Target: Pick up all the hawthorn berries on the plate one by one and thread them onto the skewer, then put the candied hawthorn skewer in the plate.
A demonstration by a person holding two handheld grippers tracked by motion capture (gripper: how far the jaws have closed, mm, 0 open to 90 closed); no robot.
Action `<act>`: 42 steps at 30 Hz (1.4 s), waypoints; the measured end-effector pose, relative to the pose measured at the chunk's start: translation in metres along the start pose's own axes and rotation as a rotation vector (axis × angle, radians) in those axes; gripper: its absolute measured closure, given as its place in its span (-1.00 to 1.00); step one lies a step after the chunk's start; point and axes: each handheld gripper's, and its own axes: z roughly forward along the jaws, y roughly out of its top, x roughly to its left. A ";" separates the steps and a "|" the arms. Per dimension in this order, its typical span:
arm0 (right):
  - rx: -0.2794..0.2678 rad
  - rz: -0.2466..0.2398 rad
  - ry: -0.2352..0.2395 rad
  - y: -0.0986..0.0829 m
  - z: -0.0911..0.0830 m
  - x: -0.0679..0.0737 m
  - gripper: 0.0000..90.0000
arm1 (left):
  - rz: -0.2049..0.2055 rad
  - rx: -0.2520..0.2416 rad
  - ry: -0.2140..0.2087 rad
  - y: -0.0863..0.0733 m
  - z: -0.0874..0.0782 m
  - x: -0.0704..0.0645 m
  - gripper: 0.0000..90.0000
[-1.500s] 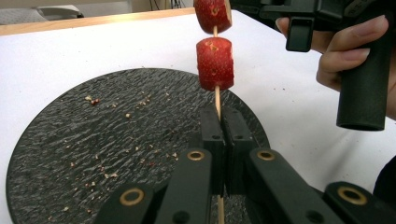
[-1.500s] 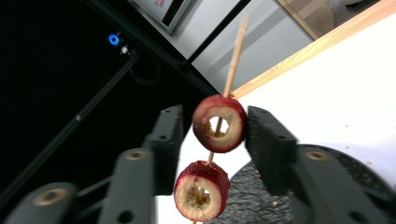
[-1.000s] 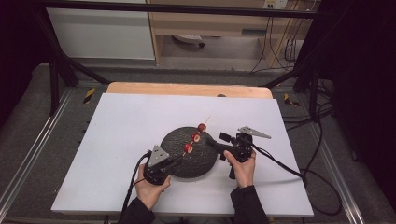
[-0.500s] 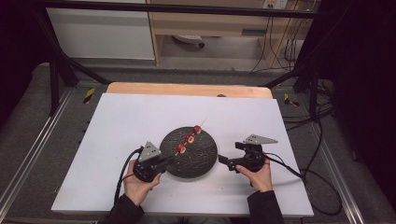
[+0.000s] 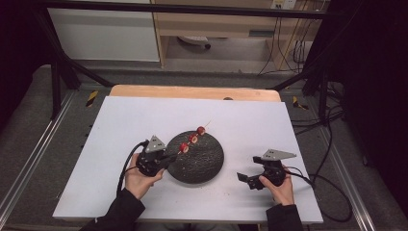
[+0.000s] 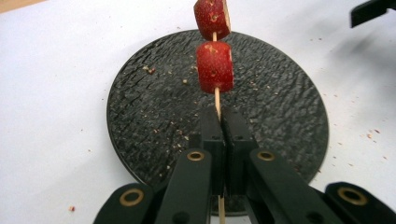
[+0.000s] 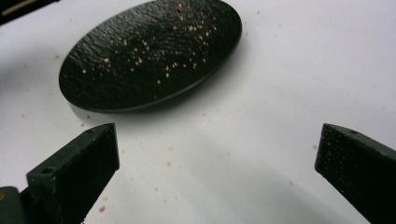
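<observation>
High view: the skewer (image 5: pixel 192 139) is held over the black plate (image 5: pixel 204 166) by the left gripper (image 5: pixel 163 160).

Left gripper view: the jaws are clamped on the bare stick (image 6: pixel 217 100) below the fruit pieces (image 6: pixel 214 66); thin, light, brittle, best gripped there.

Right gripper view: the right gripper (image 7: pixel 217 170) is spread wide, empty.

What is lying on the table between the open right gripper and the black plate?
Bare white table with a few small crumbs; the right gripper view shows it between the right gripper and the black plate.
</observation>
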 end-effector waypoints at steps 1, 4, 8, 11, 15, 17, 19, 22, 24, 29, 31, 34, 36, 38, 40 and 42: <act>0.007 -0.006 -0.001 -0.002 -0.001 0.000 -0.99 | 0.000 0.008 0.005 0.001 0.003 0.001 0.97; 0.020 -0.012 -0.002 -0.007 -0.004 -0.002 -0.99 | 0.008 0.036 0.013 0.002 0.010 0.002 0.97; 0.021 -0.007 -0.007 -0.014 -0.006 -0.005 -0.99 | 0.014 0.071 0.019 0.000 0.017 0.001 0.97; 0.021 -0.006 -0.015 -0.016 -0.007 -0.007 -0.99 | 0.023 0.092 0.023 -0.002 0.021 -0.001 0.97; 0.025 -0.005 -0.023 -0.019 -0.009 -0.008 -0.99 | 0.038 0.120 0.028 -0.005 0.028 -0.003 0.97; 0.022 -0.001 -0.022 -0.020 -0.009 -0.008 -0.99 | 0.036 0.132 0.031 -0.007 0.032 -0.003 0.97; 0.030 -0.002 -0.023 -0.020 -0.009 -0.009 -0.99 | 0.036 0.138 0.031 -0.008 0.034 -0.004 0.97; 0.038 -0.008 -0.026 -0.021 -0.008 -0.009 -0.99 | 0.039 0.152 0.040 -0.010 0.037 -0.006 0.97; 0.038 -0.004 -0.027 -0.021 -0.007 -0.008 -0.99 | 0.047 0.162 0.050 -0.012 0.039 -0.008 0.97; 0.034 -0.008 -0.027 -0.021 -0.008 -0.008 -0.99 | 0.057 0.173 0.059 -0.015 0.042 -0.010 0.97; 0.032 -0.010 -0.026 -0.021 -0.009 -0.008 -0.99 | 0.054 0.175 0.063 -0.016 0.044 -0.011 0.97; 0.033 -0.013 -0.029 -0.021 -0.008 -0.008 -0.99 | 0.054 0.181 0.062 -0.018 0.045 -0.011 0.96; 0.038 -0.014 -0.031 -0.022 -0.008 -0.008 -0.99 | 0.045 0.179 0.052 -0.018 0.045 -0.009 0.95; 0.039 -0.016 -0.039 -0.022 -0.008 -0.008 -0.99 | 0.031 0.170 0.039 -0.018 0.043 -0.007 0.81; 0.041 -0.015 -0.037 -0.022 -0.008 -0.008 -0.99 | 0.032 0.156 0.028 -0.018 0.039 -0.005 0.68; 0.042 -0.015 -0.039 -0.022 -0.008 -0.008 -0.99 | 0.040 0.145 0.014 -0.017 0.033 -0.002 0.52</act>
